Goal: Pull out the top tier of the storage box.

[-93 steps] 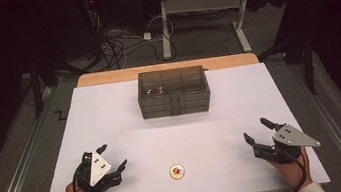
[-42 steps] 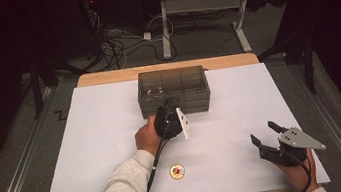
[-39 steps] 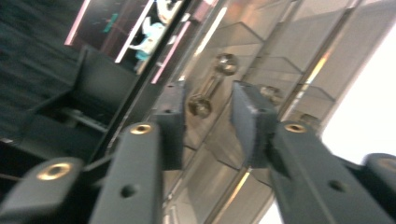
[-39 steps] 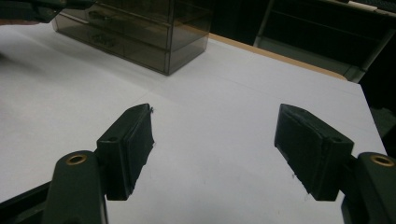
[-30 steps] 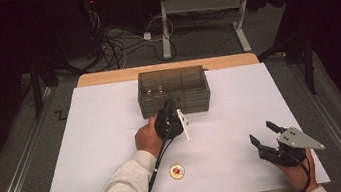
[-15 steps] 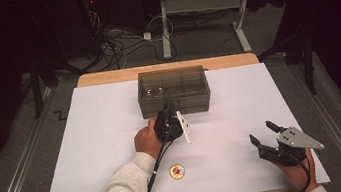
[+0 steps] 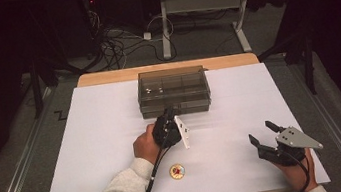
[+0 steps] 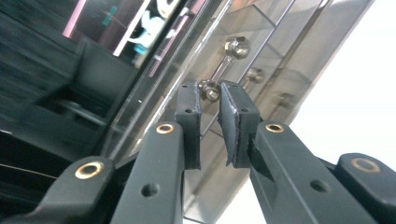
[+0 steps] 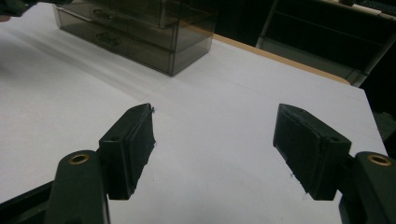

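A smoky, see-through drawer box [image 7: 173, 90] stands at the back middle of the white table [image 7: 93, 137]. My left gripper [image 7: 170, 111] reaches to its lower front, held by a hand in a pale sleeve. In the left gripper view the jaws [image 8: 208, 93] stand narrowly apart, closed on one end of a metal drawer handle [image 8: 224, 65]. My right gripper [image 7: 260, 133] rests at the front right, open and holding nothing [image 9: 215, 126]. The box [image 9: 140, 28] lies far off to its upper left.
A small round yellow-and-red disc [image 7: 177, 171] lies near the front edge, between the two hands. A wooden strip [image 7: 105, 77] borders the table's far edge. Cables and a desk frame are on the floor behind.
My left gripper has gone from the front left of the table up to the front of the drawer box and stayed there for the last second. The right gripper has hardly moved.
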Tool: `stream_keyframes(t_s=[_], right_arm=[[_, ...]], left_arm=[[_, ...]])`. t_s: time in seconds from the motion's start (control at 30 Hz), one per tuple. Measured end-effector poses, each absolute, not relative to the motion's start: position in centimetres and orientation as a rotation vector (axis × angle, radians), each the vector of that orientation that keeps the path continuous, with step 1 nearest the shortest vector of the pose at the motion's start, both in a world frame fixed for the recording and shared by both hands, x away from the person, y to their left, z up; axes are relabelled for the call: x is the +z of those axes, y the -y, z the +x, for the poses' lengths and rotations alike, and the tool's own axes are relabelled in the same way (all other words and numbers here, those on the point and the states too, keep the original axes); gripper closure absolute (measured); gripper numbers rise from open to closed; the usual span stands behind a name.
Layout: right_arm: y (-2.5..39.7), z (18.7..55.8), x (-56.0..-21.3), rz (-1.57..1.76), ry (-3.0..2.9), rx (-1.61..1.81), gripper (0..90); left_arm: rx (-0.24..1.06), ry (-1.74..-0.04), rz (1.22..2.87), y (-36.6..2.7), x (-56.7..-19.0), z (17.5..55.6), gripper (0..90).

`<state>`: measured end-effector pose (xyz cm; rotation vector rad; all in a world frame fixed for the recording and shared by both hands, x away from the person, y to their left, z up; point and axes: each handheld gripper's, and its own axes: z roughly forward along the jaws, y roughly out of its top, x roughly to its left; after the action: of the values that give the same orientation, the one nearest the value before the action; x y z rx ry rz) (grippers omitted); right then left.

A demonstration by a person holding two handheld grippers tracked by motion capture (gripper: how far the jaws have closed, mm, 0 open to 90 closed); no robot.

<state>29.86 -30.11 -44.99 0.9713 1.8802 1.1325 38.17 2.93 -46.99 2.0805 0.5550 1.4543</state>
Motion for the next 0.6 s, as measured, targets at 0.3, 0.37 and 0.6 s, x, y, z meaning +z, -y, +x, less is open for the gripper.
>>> stream_keyframes(t_s=[0.3,0.37,0.6], right_arm=[[30.3,29.9,-45.0,0.997,-1.89,1.135,30.2],[30.1,30.0,-45.0,0.993,-1.897,1.132,30.2],[29.6,30.1,-45.2,0.976,-1.936,1.117,30.2]], left_arm=[[0.952,-0.593,2.024,-7.1,-40.6,37.8,78.8],[0.894,-0.633,2.019,-7.9,-39.4,38.8,84.5],[0.771,-0.75,2.141,-9.3,-39.3,43.1,87.1]])
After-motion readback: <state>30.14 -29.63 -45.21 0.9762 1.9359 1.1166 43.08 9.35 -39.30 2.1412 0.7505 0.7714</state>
